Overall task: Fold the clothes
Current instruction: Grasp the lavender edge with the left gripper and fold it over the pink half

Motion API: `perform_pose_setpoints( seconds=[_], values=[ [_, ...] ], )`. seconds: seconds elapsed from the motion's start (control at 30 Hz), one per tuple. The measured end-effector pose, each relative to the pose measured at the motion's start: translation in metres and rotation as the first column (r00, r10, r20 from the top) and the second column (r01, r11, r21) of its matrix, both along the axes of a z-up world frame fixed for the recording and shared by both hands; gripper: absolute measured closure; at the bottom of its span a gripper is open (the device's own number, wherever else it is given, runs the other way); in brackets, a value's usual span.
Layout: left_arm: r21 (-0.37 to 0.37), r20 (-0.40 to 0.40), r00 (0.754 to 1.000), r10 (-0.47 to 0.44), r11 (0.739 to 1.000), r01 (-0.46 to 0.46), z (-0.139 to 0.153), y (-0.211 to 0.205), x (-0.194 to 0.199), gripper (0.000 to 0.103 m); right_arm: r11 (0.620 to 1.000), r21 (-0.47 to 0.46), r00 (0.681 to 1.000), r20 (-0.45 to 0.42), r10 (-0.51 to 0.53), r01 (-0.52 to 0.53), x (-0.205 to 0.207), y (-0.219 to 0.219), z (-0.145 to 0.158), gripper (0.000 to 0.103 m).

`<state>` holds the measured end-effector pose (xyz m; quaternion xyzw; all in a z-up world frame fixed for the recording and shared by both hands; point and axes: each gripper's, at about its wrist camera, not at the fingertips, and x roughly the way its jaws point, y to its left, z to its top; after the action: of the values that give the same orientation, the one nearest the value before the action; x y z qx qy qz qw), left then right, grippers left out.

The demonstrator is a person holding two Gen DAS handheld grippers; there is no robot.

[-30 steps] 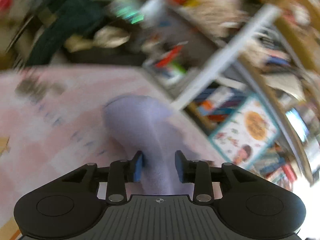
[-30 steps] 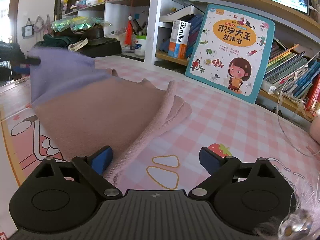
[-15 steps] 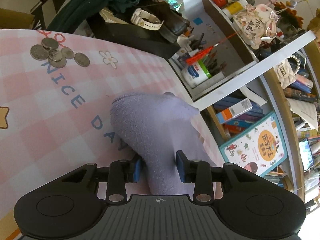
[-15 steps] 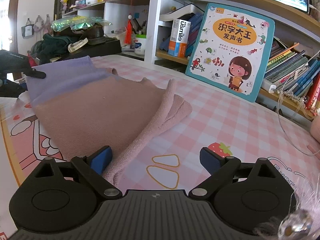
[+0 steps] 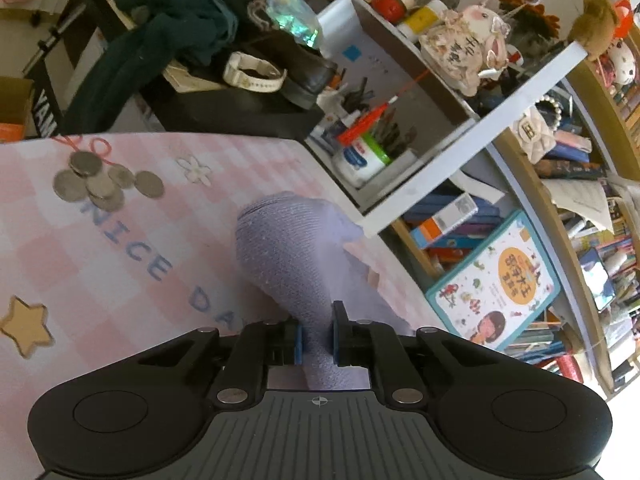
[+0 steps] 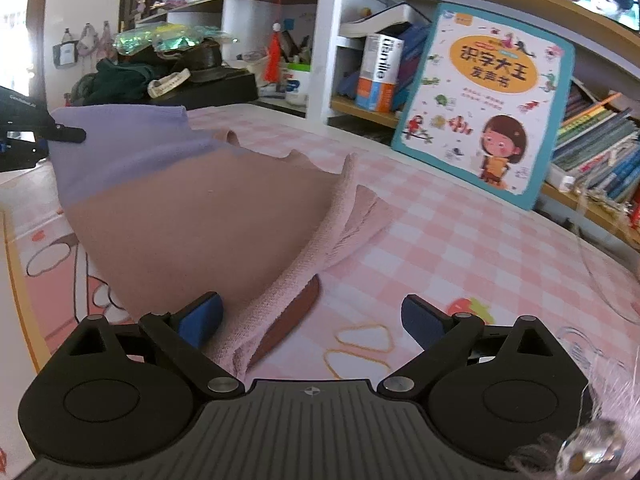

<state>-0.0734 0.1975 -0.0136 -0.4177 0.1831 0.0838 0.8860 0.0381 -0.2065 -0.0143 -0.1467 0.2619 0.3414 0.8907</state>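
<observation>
On the pink checked surface [image 6: 460,236], my left gripper [image 5: 317,338] is closing its fingers on the sweater's [image 6: 192,224] lavender hem; my right gripper [image 6: 310,320] gapes wide astride its pink edge.

We see that each gripper, left gripper [image 5: 317,336] and right gripper [image 6: 311,320], has a matte black ribbed housing, two round recessed discs, silver pivot screws, a small crosshair marking, and blue finger pads [image 6: 200,318].
</observation>
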Motion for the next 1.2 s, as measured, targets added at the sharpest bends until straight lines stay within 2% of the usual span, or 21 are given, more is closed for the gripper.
perform_pose_setpoints(
  seconds=[0.1,0.17,0.3,0.4,0.47,0.57,0.67,0.73,0.8,0.87,0.93,1.0,1.03,1.1,1.17,1.2],
  values=[
    [-0.028,-0.011,1.000,0.006,1.000,-0.006,-0.006,0.007,-0.001,0.090,1.000,0.006,1.000,-0.018,0.010,-0.010,0.004,0.007,0.000,0.006],
    [-0.064,-0.025,1.000,0.012,0.998,-0.013,-0.011,0.010,0.001,0.083,1.000,0.014,0.999,-0.036,0.007,-0.007,0.007,0.007,-0.001,0.005],
    [-0.108,-0.039,0.999,0.019,0.994,-0.023,-0.022,0.012,0.005,0.082,0.999,0.035,0.997,-0.073,0.008,-0.006,0.012,0.004,-0.001,0.004],
    [-0.090,-0.041,0.999,0.022,0.996,-0.025,-0.021,0.011,0.006,0.083,0.999,0.035,0.997,-0.073,0.008,-0.005,0.011,0.005,-0.001,0.004],
    [-0.073,-0.040,0.999,0.022,0.997,-0.025,-0.018,0.009,0.007,0.087,0.999,0.034,0.998,-0.070,0.007,-0.005,0.011,0.005,-0.001,0.004],
    [0.020,-0.019,1.000,0.004,1.000,-0.004,0.000,-0.002,0.006,0.089,1.000,0.031,0.998,-0.066,0.004,-0.002,0.011,0.005,-0.001,0.003],
    [0.147,0.020,0.999,-0.030,0.989,0.026,0.028,-0.023,0.007,0.090,1.000,0.029,0.998,-0.064,0.003,-0.001,0.011,0.005,-0.001,0.003],
    [0.251,0.044,0.997,-0.060,0.967,0.047,0.048,-0.041,0.009,0.090,1.000,0.029,0.998,-0.064,0.002,0.000,0.012,0.005,-0.001,0.003],
    [0.374,0.068,0.993,-0.100,0.925,0.067,0.067,-0.067,0.011,0.090,1.000,0.028,0.998,-0.062,0.002,0.000,0.012,0.005,-0.001,0.003],
    [0.495,0.082,0.985,-0.149,0.864,0.090,0.081,-0.098,0.015,0.090,1.000,0.024,0.999,-0.054,0.001,0.000,0.011,0.006,-0.001,0.003],
    [0.619,0.077,0.974,-0.212,0.776,0.119,0.089,-0.133,0.019,0.089,1.000,0.018,0.999,-0.045,0.001,0.000,0.010,0.006,-0.001,0.003],
    [0.739,0.031,0.955,-0.296,0.650,0.178,0.088,-0.173,0.023,0.089,1.000,0.012,0.999,-0.034,0.001,0.000,0.008,0.007,0.000,0.003],
    [0.790,-0.007,0.941,-0.340,0.575,0.214,0.085,-0.193,0.026,0.088,1.000,0.010,1.000,-0.030,0.000,0.000,0.008,0.007,0.000,0.003],
    [0.873,-0.139,0.901,-0.410,0.379,0.308,0.067,-0.234,0.030,0.085,1.000,0.009,1.000,-0.029,0.000,0.000,0.008,0.007,0.000,0.003],
    [0.893,-0.301,0.847,-0.438,0.184,0.412,0.042,-0.265,0.035,0.082,1.000,0.011,1.000,-0.031,0.000,0.001,0.006,0.008,-0.001,0.003],
    [0.885,-0.369,0.820,-0.438,0.103,0.454,0.030,-0.277,0.037,0.088,1.000,0.015,0.999,-0.038,-0.006,0.006,0.007,0.007,-0.001,0.003]
  ],
)
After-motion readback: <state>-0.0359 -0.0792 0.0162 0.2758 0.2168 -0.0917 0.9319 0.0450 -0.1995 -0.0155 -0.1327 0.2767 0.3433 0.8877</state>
